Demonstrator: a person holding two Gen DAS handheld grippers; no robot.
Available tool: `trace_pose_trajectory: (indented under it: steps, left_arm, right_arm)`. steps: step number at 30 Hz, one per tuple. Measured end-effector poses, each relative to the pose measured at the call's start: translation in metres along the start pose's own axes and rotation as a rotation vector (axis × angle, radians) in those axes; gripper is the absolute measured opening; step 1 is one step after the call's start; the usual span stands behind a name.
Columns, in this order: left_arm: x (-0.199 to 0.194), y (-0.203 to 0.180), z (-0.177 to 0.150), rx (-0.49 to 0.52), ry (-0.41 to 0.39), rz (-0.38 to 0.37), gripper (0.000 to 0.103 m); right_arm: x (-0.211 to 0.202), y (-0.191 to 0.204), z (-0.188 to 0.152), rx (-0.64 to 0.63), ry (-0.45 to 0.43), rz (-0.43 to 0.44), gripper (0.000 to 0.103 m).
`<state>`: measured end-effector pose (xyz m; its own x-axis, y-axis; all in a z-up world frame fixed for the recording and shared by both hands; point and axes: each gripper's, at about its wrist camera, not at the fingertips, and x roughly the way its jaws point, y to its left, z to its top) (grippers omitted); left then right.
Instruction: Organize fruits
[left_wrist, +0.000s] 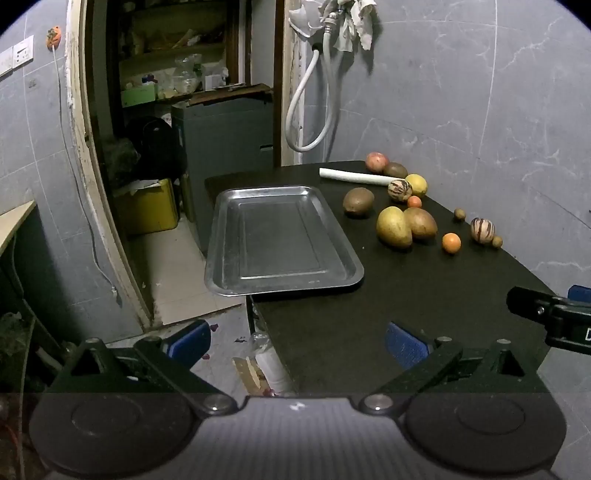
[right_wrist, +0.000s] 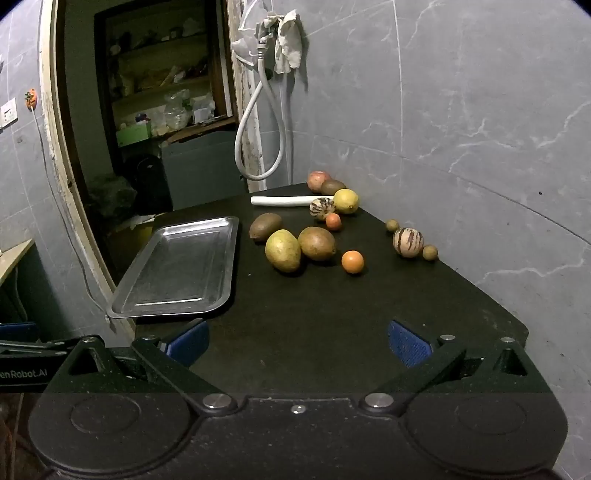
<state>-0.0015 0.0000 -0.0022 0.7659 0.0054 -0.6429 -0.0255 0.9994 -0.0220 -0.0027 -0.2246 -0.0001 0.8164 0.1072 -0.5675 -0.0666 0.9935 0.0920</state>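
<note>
Both grippers sit nearest the lens, low over the near end of the black table (right_wrist: 332, 314); the left gripper (left_wrist: 297, 341) has its jaws spread wide with nothing between the blue pads, and the right gripper (right_wrist: 297, 341) is likewise released and empty, well short of any fruit. Judging from this, the task has not begun in any visible way; the steel tray (left_wrist: 221, 236) lies bare on the left side of the table, its near corner overhanging the edge, and no fruit rests in it.

Every fruit is loose on the table to the right of the tray; nearest stand a yellow-green mango (right_wrist: 282, 250) and a brown-green mango (right_wrist: 317, 243) touching each other, with a small orange (right_wrist: 352, 261) just beside them; a dark oval fruit (right_wrist: 265, 226) lies between the mangoes and the tray; farther back are a second small orange (right_wrist: 333, 221), a striped round fruit (right_wrist: 321, 208), a lemon (right_wrist: 346, 201), another dark fruit (right_wrist: 332, 187) and a reddish apple (right_wrist: 317, 181) by the wall; a white stick-like vegetable (right_wrist: 284, 201) lies across the far end. Apart to the right, near the wall, sit a second striped fruit (right_wrist: 407, 241) and two tiny brown fruits (right_wrist: 430, 252), one on either side of it.

All the gathering appears to remain; presumably each piece must go onto the tray, and the mangoes look like the easiest first reach for the right gripper.
</note>
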Motion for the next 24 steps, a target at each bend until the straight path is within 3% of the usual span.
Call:
trace_pose_trajectory:
  steps: [24]
  left_arm:
    - [-0.003, -0.003, -0.007, 0.012, 0.006, -0.011, 0.102]
  right_arm:
    - [-0.011, -0.001, -0.005, 0.011, -0.011, -0.009, 0.103]
